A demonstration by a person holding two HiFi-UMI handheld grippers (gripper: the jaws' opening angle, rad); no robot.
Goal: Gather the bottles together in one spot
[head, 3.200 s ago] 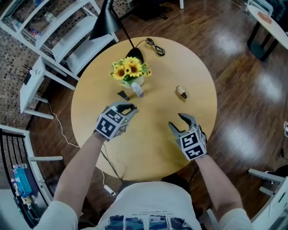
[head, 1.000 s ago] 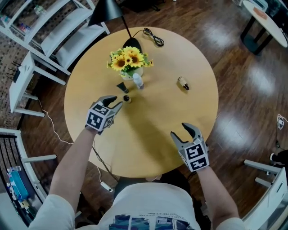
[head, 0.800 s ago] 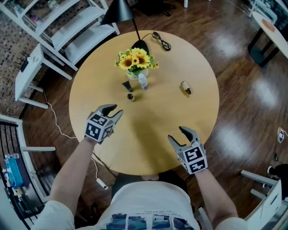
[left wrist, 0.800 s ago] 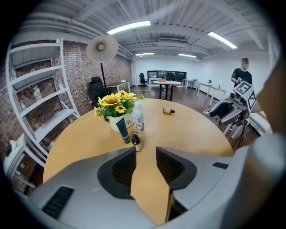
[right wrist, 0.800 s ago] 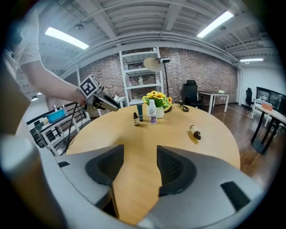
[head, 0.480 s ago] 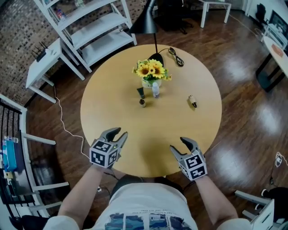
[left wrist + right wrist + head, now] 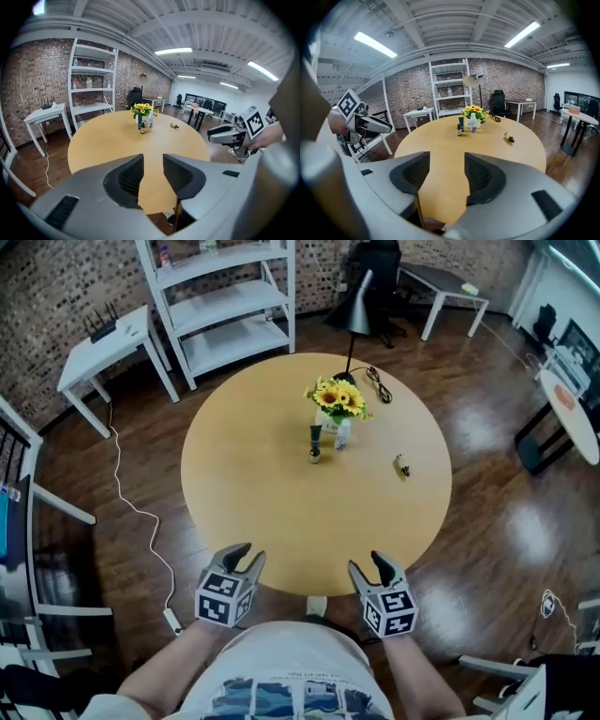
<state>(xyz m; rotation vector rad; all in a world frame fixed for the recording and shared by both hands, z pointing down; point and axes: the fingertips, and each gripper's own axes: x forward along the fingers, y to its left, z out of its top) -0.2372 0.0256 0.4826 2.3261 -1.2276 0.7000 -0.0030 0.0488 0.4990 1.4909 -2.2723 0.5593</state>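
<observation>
One toppled small tan bottle [image 7: 402, 466] lies far ahead-right of your nearer, open, empty right gripper [image 7: 367, 563]; your left gripper [image 7: 247, 555], also empty, has just been narrowing its jaws.

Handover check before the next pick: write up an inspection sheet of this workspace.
Surface: round wooden table, near half bare.
Job's things: small dark bottle, dark tube and clear bottle upright by the sunflower vase; fourth bottle lying apart at right.
Clutter: sunflower vase; black lamp.
Grippers: left gripper and right gripper at the near edge, empty, jaws apart; the left's have just been closing.
Cables: black cord on the table; white cable on the floor.
Surroundings: white shelf, white side table, brick wall.
</observation>
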